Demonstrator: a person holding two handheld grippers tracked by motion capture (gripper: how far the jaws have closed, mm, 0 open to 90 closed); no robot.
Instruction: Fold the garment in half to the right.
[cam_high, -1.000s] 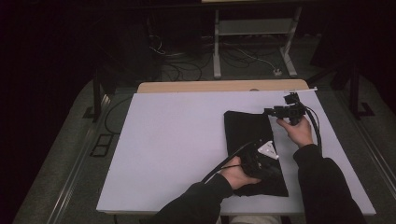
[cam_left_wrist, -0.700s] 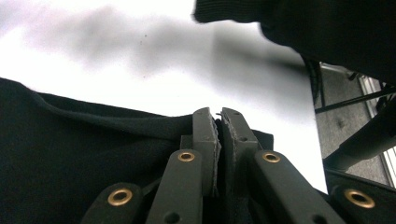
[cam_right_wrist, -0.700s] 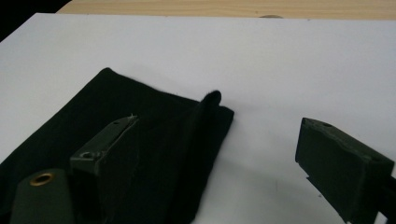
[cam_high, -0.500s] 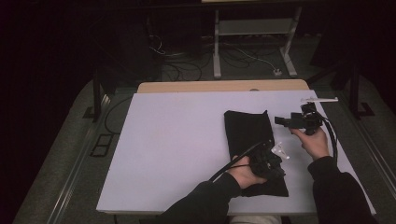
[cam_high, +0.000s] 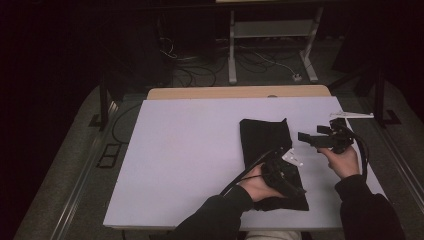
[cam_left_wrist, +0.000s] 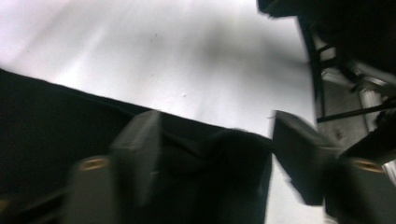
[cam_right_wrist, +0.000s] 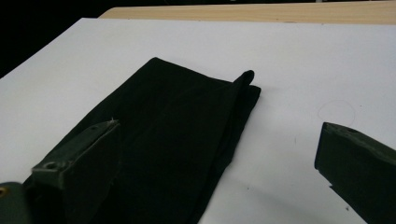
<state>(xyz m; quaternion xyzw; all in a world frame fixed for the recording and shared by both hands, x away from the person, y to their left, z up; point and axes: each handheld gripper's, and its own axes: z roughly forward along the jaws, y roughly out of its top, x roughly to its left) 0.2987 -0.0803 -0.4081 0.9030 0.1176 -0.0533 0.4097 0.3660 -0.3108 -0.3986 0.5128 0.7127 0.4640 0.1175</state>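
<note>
A black folded cloth (cam_high: 264, 139) lies lengthwise on the white table (cam_high: 190, 150), with a small white tag (cam_high: 292, 158) at its right edge. My left gripper (cam_high: 295, 186) rests low on the cloth's near end. Its jaws have just been opening and now stand apart, with a hump of the cloth (cam_left_wrist: 233, 154) between them, and the pads do not press on it. My right gripper (cam_high: 303, 136) hovers just right of the cloth and points left at it. Its jaws have just been opening wide, and the right gripper (cam_right_wrist: 224, 168) has nothing between them; the cloth (cam_right_wrist: 177, 126) lies ahead.
A thin white strip (cam_high: 351, 115) lies near the table's far right corner. A bare wooden band (cam_high: 240, 92) runs along the table's far edge. Bare white surface stretches left of the cloth. Beyond the table are cables and a stand (cam_high: 270, 45) on the floor.
My right gripper left the cloth's far right corner, moved right and nearer the person, and opened its jaws. The left gripper stayed put and its jaws parted.
</note>
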